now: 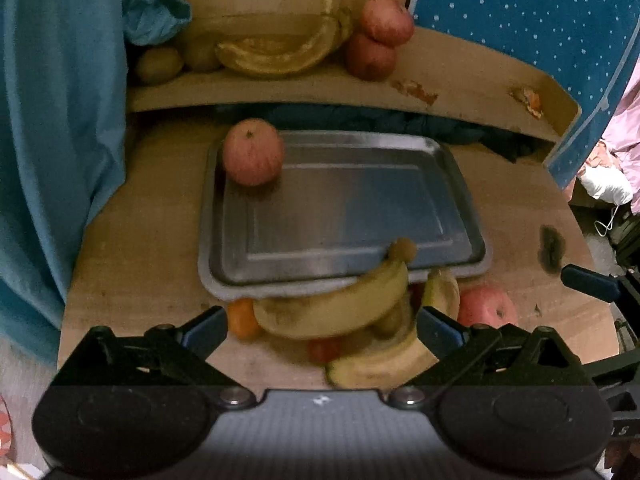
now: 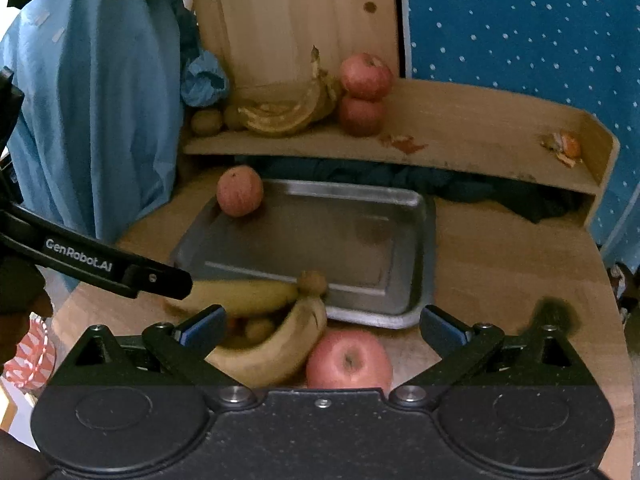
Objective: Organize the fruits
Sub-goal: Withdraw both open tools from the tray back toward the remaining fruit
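item 1, my left tongs (image 1: 322, 326): spread wide, nothing between the blue fingertips (image 1: 206, 328), hovering over the fruit pile at the near edge of the surface (image 1: 132, 240).

item 2, my right tongs (image 2: 322, 326): likewise released and empty, held above the near apple (image 2: 348, 360) and the bananas.

item 3, metal tray (image 1: 456, 184): lies flat mid-surface. it carries one apple on the tray (image 1: 253, 151) in its far left corner; the rest of the tray floor is bare metal.

item 4, fruit pile, just off the tray's near rim: a large banana (image 1: 332, 308) curving across the pile with its stem end lapping over the rim; a second banana (image 1: 380, 364) nearer to me; a small brown kiwi (image 1: 403, 249) sitting at the rim by the banana stem; an orange fruit (image 1: 242, 318) to the left; something red (image 1: 324, 350) under the bananas, too blurred for me to name.

item 5, near apple, on the surface to the right of the bananas, stem up, touching or almost touching them; i cannot tell which.

item 6, shelf (image 1: 460, 76) behind the tray: a bunch of bananas on the shelf (image 1: 280, 50), two stacked apples (image 1: 380, 38) to its right, two kiwis (image 1: 158, 65) to its left, scraps of peel (image 1: 528, 98) toward the right end.

item 7, blue cloth (image 1: 60, 120) hanging at left.
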